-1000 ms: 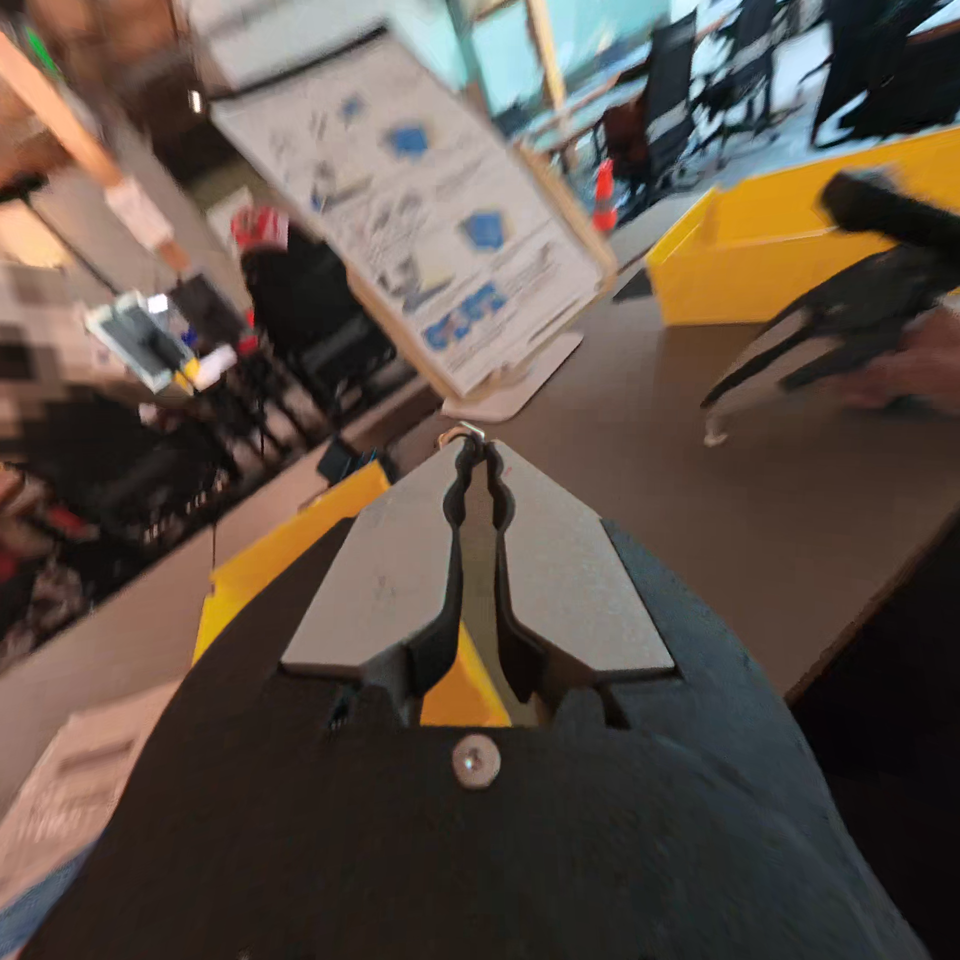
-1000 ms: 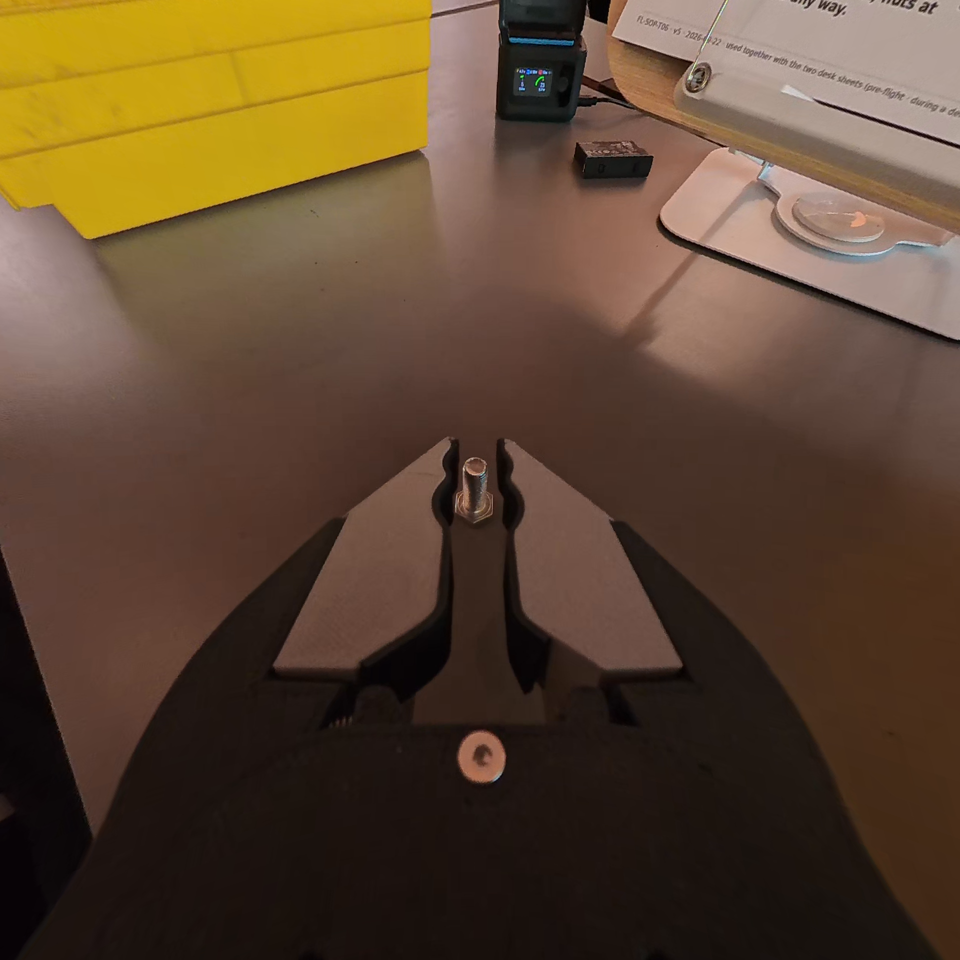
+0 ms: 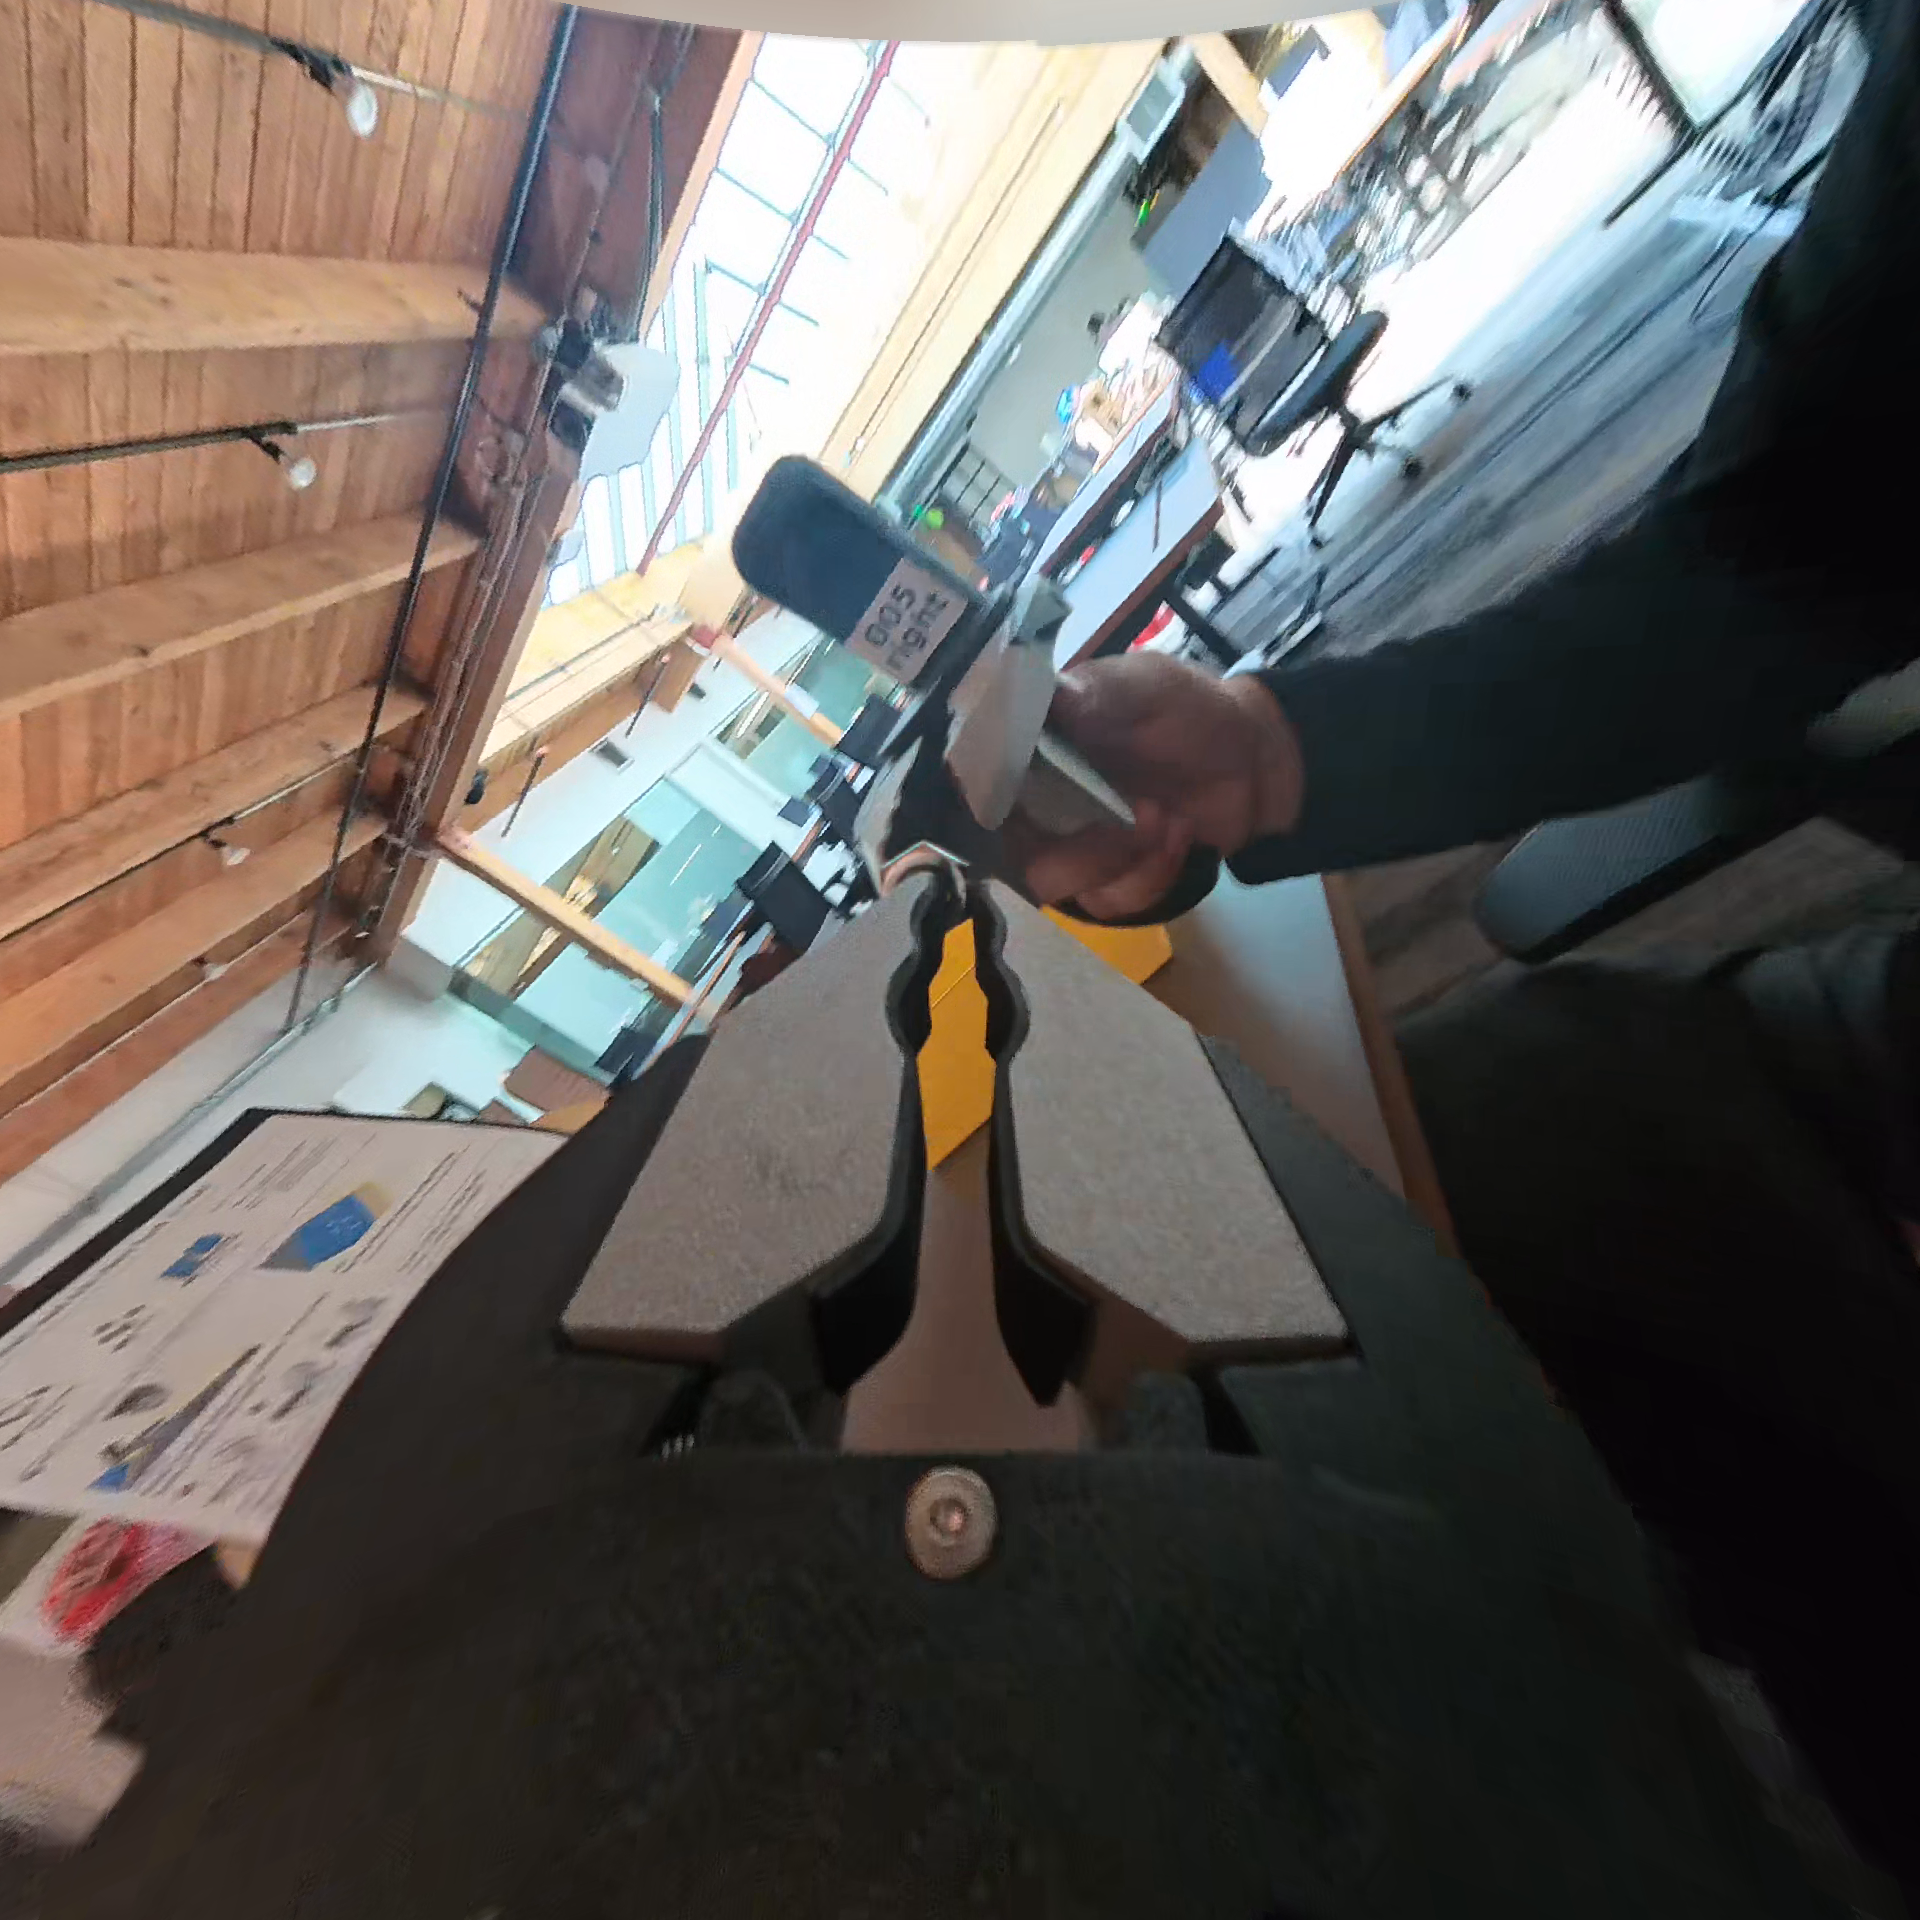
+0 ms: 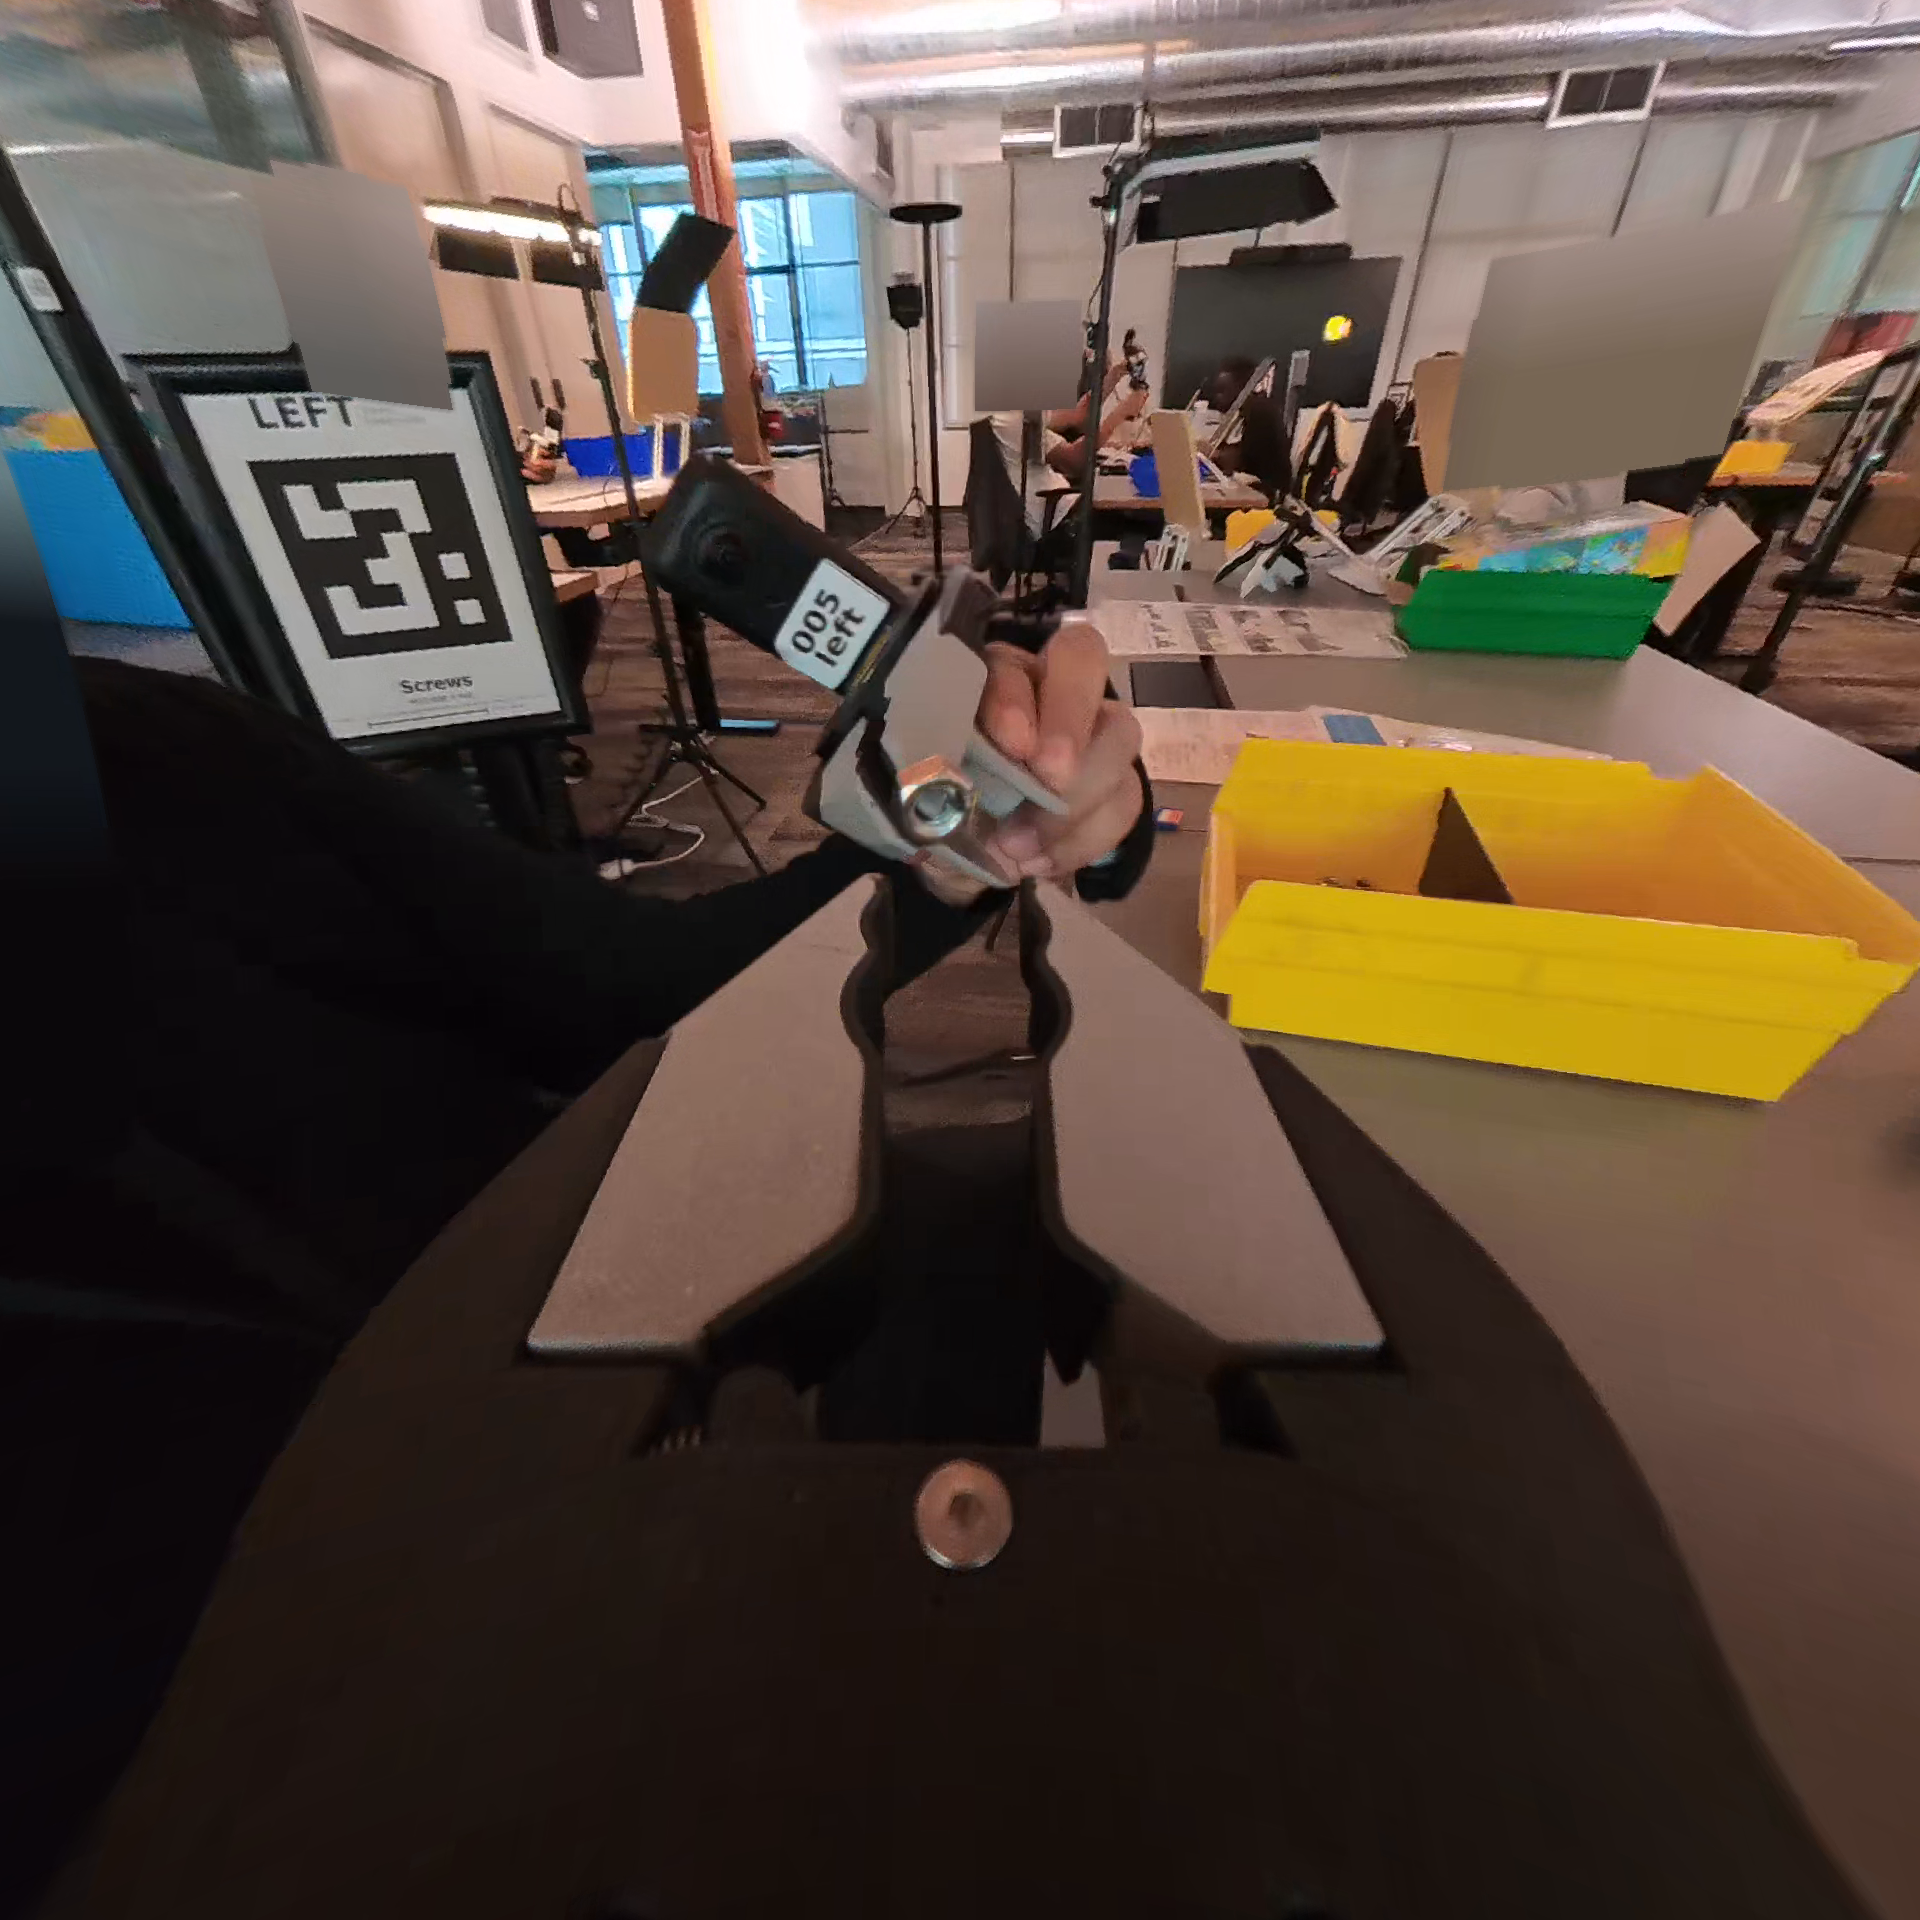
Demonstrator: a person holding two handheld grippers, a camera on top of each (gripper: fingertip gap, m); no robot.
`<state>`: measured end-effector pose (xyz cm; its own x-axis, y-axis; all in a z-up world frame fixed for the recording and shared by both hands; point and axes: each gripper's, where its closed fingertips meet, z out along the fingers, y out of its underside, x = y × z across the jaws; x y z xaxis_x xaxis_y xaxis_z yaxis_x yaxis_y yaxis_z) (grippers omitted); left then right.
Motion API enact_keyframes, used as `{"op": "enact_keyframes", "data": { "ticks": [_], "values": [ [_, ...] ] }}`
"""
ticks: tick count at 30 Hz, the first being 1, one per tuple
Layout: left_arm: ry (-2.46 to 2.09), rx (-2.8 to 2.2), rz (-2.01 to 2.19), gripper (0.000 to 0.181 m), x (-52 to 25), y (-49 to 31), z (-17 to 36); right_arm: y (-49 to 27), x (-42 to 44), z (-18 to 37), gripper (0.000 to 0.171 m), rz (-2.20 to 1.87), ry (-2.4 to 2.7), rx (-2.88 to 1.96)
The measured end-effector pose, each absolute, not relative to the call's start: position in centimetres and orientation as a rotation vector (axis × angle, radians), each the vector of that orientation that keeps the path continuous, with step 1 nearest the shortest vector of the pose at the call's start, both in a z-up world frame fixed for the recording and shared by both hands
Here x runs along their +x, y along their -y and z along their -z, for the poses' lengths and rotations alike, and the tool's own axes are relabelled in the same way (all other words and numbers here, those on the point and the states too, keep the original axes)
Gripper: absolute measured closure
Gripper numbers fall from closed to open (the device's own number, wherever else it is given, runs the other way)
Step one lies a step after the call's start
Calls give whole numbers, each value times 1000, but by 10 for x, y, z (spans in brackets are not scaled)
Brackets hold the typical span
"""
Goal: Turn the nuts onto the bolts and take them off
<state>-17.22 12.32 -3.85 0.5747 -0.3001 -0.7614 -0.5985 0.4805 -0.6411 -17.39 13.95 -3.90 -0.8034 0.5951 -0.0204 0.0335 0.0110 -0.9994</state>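
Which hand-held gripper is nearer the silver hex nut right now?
Left. The left hand-held gripper is clamped on the silver hex nut, in the air. The right hand-held gripper is open and empty, its tips aimed at the nut, seemingly just short of it.

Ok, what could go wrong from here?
The left claw pinches the bolt only at its tips, in mid-air off the table edge: a slip would likely send it to the floor, not the bin. The open right claw sits very close; closing misaligned could knock the bolt loose.
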Motion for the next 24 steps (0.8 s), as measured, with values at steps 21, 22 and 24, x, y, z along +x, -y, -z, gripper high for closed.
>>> {"op": "enact_keyframes", "data": {
  "ticks": [21,22,24],
  "values": [
    [-667,-1352,-205,174,-208,-158,44,-245,-212,75,158,-1298,1720,-1146],
    [-636,-1397,-225,174,-216,-160,46,-273,-215,90,157,-1139,1701,-1229],
    [-545,-1463,-299,174,-237,-165,47,-324,-216,126,158,-819,1701,-1395]
  ]
}}
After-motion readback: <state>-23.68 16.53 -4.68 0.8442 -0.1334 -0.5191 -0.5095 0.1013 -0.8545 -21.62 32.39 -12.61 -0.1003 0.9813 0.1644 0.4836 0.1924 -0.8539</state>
